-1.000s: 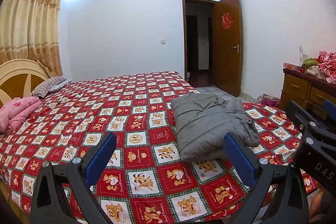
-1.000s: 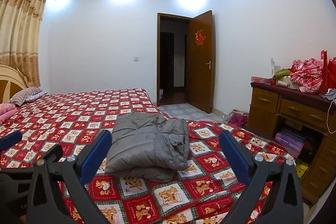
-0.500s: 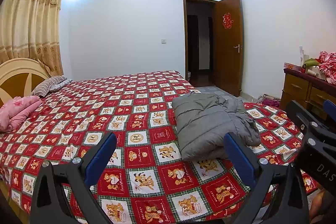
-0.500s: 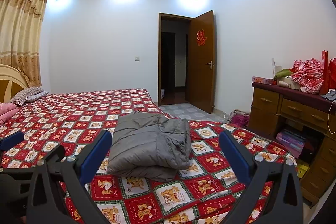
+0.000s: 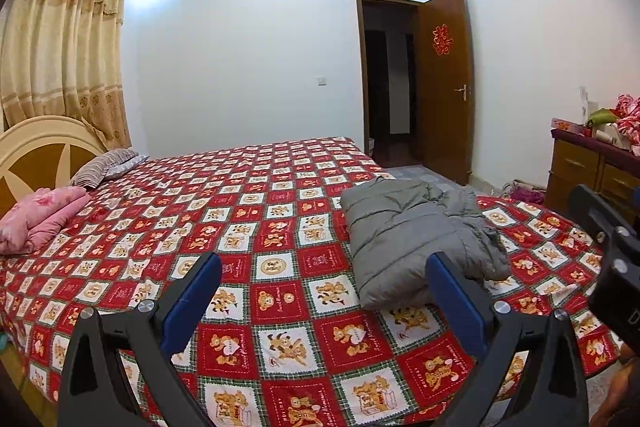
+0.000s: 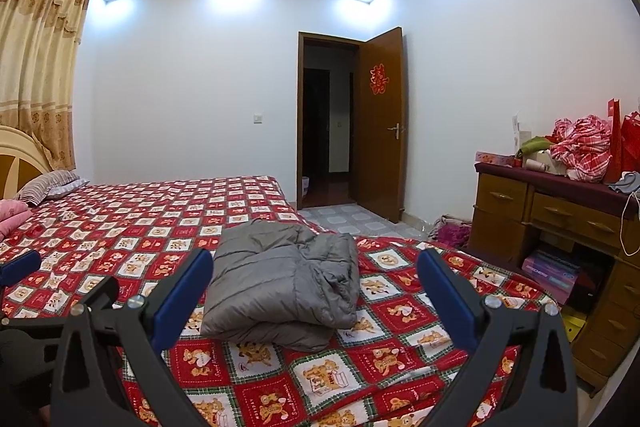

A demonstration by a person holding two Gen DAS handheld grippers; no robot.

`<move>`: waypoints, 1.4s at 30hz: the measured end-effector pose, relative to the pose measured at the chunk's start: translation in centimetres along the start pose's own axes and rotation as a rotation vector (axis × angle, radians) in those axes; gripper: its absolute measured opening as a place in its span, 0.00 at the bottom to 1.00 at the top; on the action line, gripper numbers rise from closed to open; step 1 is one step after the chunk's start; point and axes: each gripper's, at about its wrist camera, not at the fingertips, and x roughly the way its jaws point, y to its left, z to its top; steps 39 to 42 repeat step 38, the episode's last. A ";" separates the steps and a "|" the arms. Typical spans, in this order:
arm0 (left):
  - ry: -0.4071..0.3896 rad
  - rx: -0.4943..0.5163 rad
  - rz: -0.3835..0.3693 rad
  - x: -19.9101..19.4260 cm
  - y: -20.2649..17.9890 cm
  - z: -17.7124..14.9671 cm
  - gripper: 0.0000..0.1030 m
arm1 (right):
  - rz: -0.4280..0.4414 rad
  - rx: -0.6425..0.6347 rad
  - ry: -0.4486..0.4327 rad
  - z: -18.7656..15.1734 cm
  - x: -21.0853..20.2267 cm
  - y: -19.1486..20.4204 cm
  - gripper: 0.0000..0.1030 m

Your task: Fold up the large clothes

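Observation:
A grey padded jacket (image 5: pixel 416 235) lies folded into a thick bundle on the bed's red bear-print cover (image 5: pixel 256 211), near the right foot corner. It also shows in the right wrist view (image 6: pixel 284 283). My left gripper (image 5: pixel 324 291) is open and empty, held above the cover to the jacket's near left. My right gripper (image 6: pixel 316 287) is open and empty, facing the jacket from the bed's near edge, apart from it.
A pink quilt (image 5: pixel 40 215) and a striped pillow (image 5: pixel 108 167) lie by the headboard (image 5: pixel 36 155). A wooden dresser (image 6: pixel 560 227) piled with red cloth stands at the right. The door (image 6: pixel 380 123) stands open beyond the bed.
Both views have drifted slightly; the jacket sits a touch lower and nearer in frame. Both grippers stay open and empty. The jacket has not moved on the bed.

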 end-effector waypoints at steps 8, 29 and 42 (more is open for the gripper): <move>0.005 -0.004 0.017 0.4 0.3 0.0 0.99 | 0.000 0.008 0.002 -0.1 0.3 -0.1 1.00; 0.022 -0.017 0.018 1.1 0.5 0.0 0.99 | -0.017 0.016 0.004 -0.2 -0.2 0.3 1.00; 0.067 -0.036 -0.031 2.4 1.2 -0.3 0.99 | -0.016 0.017 0.030 -0.6 0.3 0.5 1.00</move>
